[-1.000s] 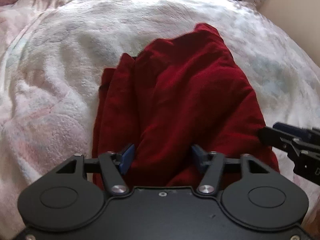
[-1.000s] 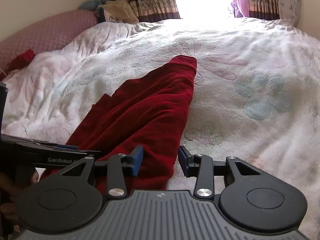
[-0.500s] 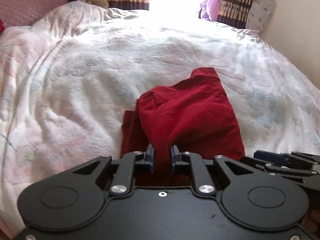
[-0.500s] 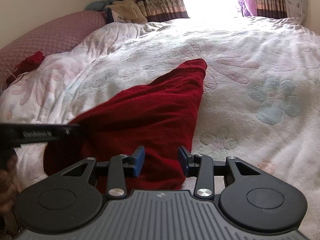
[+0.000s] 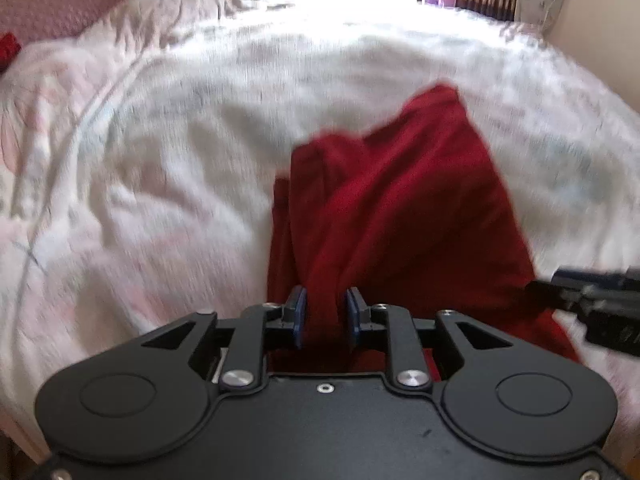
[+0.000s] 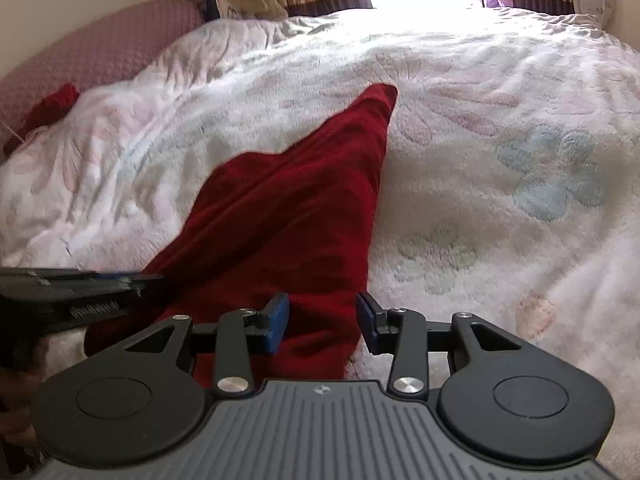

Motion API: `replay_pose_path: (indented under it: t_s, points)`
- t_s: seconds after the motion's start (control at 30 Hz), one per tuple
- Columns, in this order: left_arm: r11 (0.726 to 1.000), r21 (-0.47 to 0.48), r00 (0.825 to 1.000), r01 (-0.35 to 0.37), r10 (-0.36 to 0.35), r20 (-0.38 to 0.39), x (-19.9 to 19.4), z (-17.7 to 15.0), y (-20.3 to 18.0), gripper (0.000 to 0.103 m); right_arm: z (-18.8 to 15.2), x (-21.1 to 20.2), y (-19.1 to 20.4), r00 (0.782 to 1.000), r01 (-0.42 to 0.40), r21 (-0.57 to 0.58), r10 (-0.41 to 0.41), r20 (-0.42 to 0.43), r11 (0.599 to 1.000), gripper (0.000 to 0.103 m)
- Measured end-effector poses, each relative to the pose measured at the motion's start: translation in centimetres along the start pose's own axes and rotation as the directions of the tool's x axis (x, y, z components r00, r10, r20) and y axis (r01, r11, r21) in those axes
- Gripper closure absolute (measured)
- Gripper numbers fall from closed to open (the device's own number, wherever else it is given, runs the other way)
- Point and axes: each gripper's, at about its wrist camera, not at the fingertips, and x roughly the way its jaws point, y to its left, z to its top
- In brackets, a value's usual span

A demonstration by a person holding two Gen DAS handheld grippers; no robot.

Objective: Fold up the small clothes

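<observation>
Left wrist view: the left gripper (image 5: 323, 316) has its blue-padded jaws closed on a bunched ridge of the dark red soft-knit garment (image 5: 400, 216), which stretches ahead of the jaws across the white fleecy floral blanket (image 5: 160, 160); the picture is motion-blurred.

Right wrist view: the right gripper (image 6: 323, 322) is parted, its jaws straddling the garment's near edge (image 6: 300, 216) without pinching it. Judged best practice: close the right jaws on the edge before lifting, then carry both held points forward level, so the fold lands square.
</observation>
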Motion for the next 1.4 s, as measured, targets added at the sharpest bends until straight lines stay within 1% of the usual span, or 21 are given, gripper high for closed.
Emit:
replay_pose_path:
  t_s: [0.07,0.17,0.37,0.43,0.47,0.5,0.67,0.77,0.8,0.87,0.93,1.0,1.03,1.07,1.13,1.17,1.2,1.23,1.27,1.33,1.4]
  points:
    - [1.000,0.008,0.999,0.008,-0.008,0.037,-0.4,1.0,-0.1,0.067,0.3,-0.2,-0.1,1.000,0.002,0.008,-0.002,0.012,1.000,0.057]
    - [0.999,0.016,0.997,0.047,-0.048,0.057,0.9,2.8,-0.3,0.065,0.7,0.1,-0.3,1.000,0.008,0.011,-0.008,0.014,1.000,0.057]
    - [0.999,-0.004,0.998,0.038,-0.038,-0.050,7.0,3.9,-0.7,0.063,1.4,1.6,-0.7,0.999,0.034,0.009,-0.033,-0.017,0.999,0.056]
    - [0.999,-0.001,0.997,0.052,-0.052,-0.050,7.9,3.5,-0.5,0.075,1.5,1.6,-0.8,0.999,0.036,0.011,-0.035,-0.016,0.999,0.056]
    - [0.999,0.008,0.998,0.050,-0.050,-0.038,7.9,3.4,-0.4,0.095,1.5,1.6,-0.9,0.999,0.034,0.014,-0.034,-0.017,0.999,0.056]
    - [0.998,0.013,0.997,0.067,-0.067,-0.025,7.5,3.4,-0.3,0.097,1.5,1.6,-1.0,0.999,0.031,0.017,-0.031,-0.015,0.999,0.056]
    - [0.997,-0.053,0.994,0.055,-0.049,0.101,3.1,4.8,0.9,0.099,2.0,0.5,-1.4,1.000,-0.007,0.059,0.006,0.017,0.998,0.057]
    - [0.999,-0.037,0.996,0.008,-0.005,0.087,3.4,4.6,1.5,0.099,2.3,0.1,-1.0,0.998,-0.033,0.052,0.030,0.059,0.998,0.057]
    - [1.000,-0.010,0.998,-0.008,0.008,0.066,4.7,4.1,1.5,0.098,2.1,0.3,-0.6,0.998,-0.030,0.034,0.028,0.062,0.999,0.057]
    - [1.000,0.004,1.000,0.024,-0.024,-0.013,7.7,2.9,1.8,0.093,1.7,1.6,0.0,0.999,-0.026,0.003,0.026,0.036,1.000,0.057]
    - [1.000,-0.013,0.999,0.022,-0.022,0.031,8.0,1.9,2.3,0.086,0.8,3.4,0.5,1.000,-0.004,-0.045,0.004,-0.007,0.999,0.056]
    - [0.999,-0.048,0.998,0.001,0.002,0.057,6.5,1.9,2.6,0.075,-0.2,4.2,0.4,1.000,0.027,-0.079,-0.027,-0.006,0.997,0.055]
    - [0.998,-0.067,0.996,-0.022,0.028,0.089,5.1,1.9,2.6,0.075,-0.4,4.0,0.0,1.000,0.013,-0.068,-0.013,0.009,0.998,0.055]
    - [0.996,-0.070,0.991,-0.050,0.058,0.120,3.7,1.8,2.4,0.079,-0.3,3.5,-0.5,1.000,-0.012,-0.036,0.013,0.021,0.999,0.056]
    - [0.994,-0.045,0.973,-0.098,0.105,0.204,0.7,1.5,1.5,0.076,0.1,2.4,-1.4,0.995,-0.070,0.032,0.067,0.070,0.997,0.068]
    - [0.995,-0.025,0.963,-0.092,0.095,0.252,-0.8,1.0,0.9,0.067,0.2,1.9,-1.7,0.990,-0.096,0.046,0.090,0.108,0.994,0.073]
    - [0.998,-0.010,0.956,-0.069,0.068,0.285,-2.0,0.4,0.4,0.064,0.4,1.4,-1.6,0.985,-0.108,0.043,0.101,0.137,0.993,0.074]
    - [0.999,0.003,0.960,-0.040,0.038,0.277,-2.3,0.0,0.0,0.064,0.6,1.1,-1.4,0.983,-0.110,0.031,0.105,0.148,0.993,0.074]
    - [1.000,0.023,0.975,0.006,-0.011,0.223,-2.0,-0.5,-0.4,0.063,0.7,0.9,-1.0,0.983,-0.116,0.017,0.112,0.145,0.993,0.075]
    - [0.996,0.053,0.992,0.066,-0.072,0.106,-1.1,-2.2,-1.2,0.063,0.4,0.8,-0.2,0.978,-0.177,0.006,0.175,0.113,0.984,0.078]
    - [0.994,0.088,0.998,0.059,-0.059,0.007,0.0,-4.3,-2.0,0.062,-0.9,1.2,0.7,0.967,-0.250,-0.024,0.251,0.044,0.968,0.079]
